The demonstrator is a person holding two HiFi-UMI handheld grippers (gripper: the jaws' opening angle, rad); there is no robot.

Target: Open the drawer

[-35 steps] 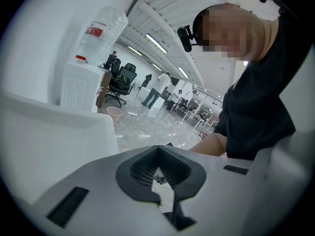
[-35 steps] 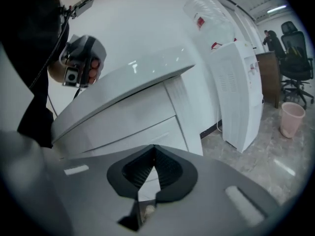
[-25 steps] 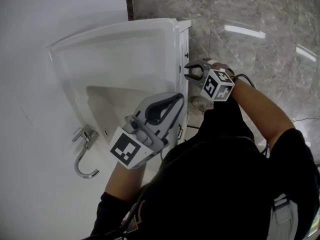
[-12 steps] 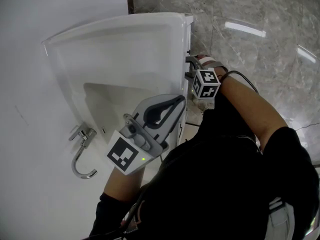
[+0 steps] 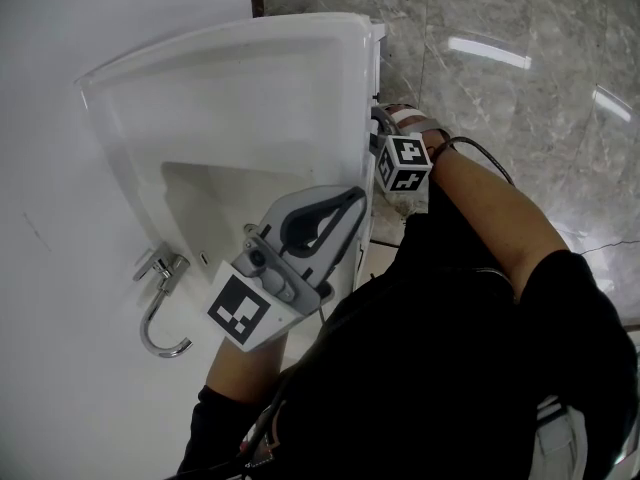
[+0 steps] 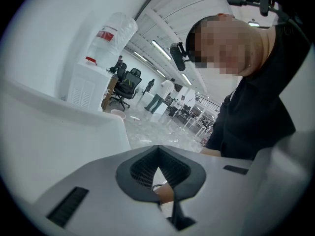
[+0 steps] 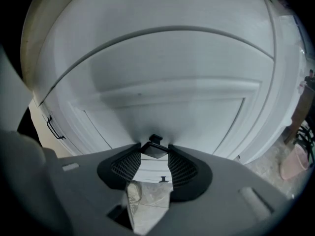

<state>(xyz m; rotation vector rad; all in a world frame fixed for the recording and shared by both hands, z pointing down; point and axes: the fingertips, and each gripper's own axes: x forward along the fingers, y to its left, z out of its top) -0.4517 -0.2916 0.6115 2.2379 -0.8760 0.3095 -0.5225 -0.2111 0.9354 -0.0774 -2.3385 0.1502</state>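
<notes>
So the right tool (image 5: pixel 381 136) has dropped from out over the floor to the cabinet front at the basin's (image 5: pixel 200 78) 3 o'clock edge. Its jaws have just flung wide, then eased in a bit, and the drawer's (image 7: pixel 172 107) black handle (image 7: pixel 154 142) now sits right between the tips. It doesn't look pinched yet, but that's hard to say. Lined up, I reckon, with grab and pull still to do. The left tool (image 5: pixel 357 200) is closed on nothing, over the basin. Count: two tools, one faucet (image 5: pixel 160 303) and three dark pulls, the second (image 7: pixel 162 179) at 6 o'clock of the handle and the third (image 7: pixel 53 127) at 9.
</notes>
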